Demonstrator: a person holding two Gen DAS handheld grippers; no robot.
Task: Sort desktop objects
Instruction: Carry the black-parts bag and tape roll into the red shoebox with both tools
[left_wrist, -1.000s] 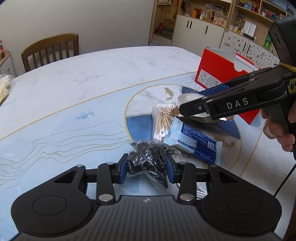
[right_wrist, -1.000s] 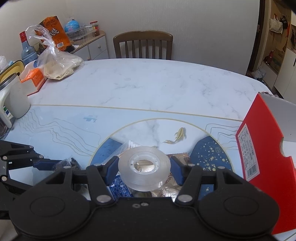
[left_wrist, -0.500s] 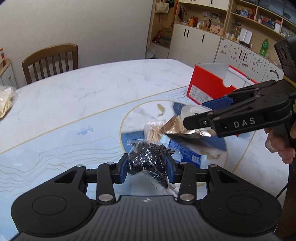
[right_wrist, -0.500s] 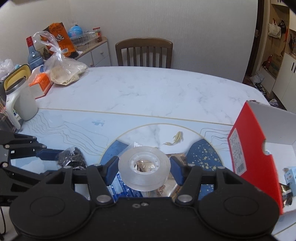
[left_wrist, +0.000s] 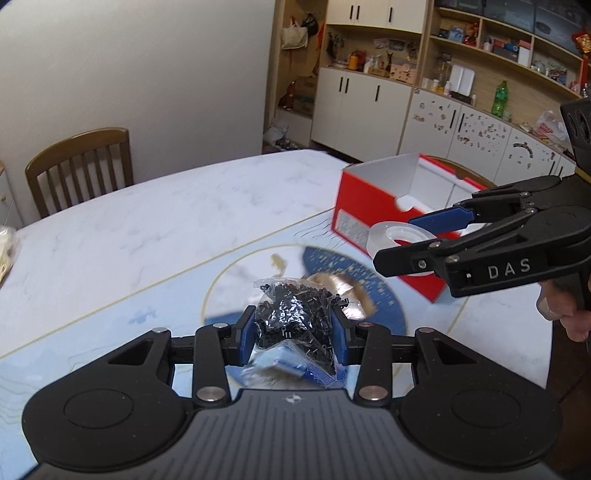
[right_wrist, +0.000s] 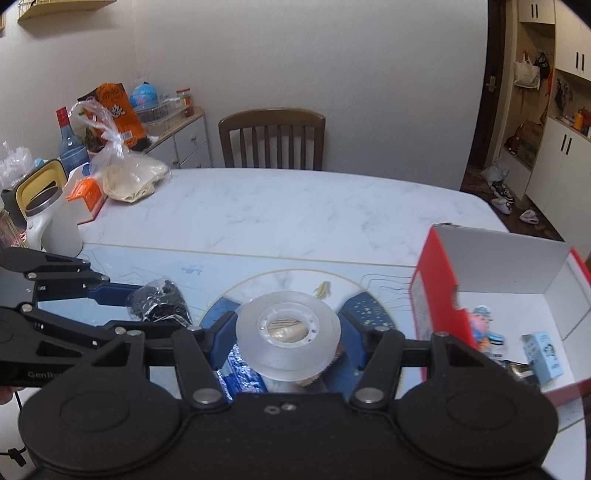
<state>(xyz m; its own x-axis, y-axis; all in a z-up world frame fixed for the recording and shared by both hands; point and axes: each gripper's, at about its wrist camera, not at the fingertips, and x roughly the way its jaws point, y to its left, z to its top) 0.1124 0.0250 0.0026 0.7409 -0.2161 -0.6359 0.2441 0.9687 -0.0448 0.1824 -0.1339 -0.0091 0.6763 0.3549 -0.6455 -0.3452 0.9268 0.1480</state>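
My left gripper (left_wrist: 293, 334) is shut on a clear bag of small black parts (left_wrist: 295, 314), held above the table. The same bag (right_wrist: 159, 304) shows at the left in the right wrist view. A roll of clear tape (right_wrist: 288, 332) sits flat between the blue pads of my right gripper (right_wrist: 288, 336), which is shut on it and raised off the table. In the left wrist view that tape roll (left_wrist: 391, 236) hangs in front of the red box (left_wrist: 369, 206). The open red box (right_wrist: 498, 295) with a white inside stands to the right and holds several small items.
Left on the table below lie a gold foil packet (left_wrist: 343, 284) and a blue packet (right_wrist: 243, 373). At the far left stand a white kettle (right_wrist: 51, 221), a bag of food (right_wrist: 129, 177) and bottles. A wooden chair (right_wrist: 271, 138) stands behind the table.
Both grippers have risen from the table with their loads and moved toward the red box, whose inside now shows. The pile of packets and cotton swabs stays below.
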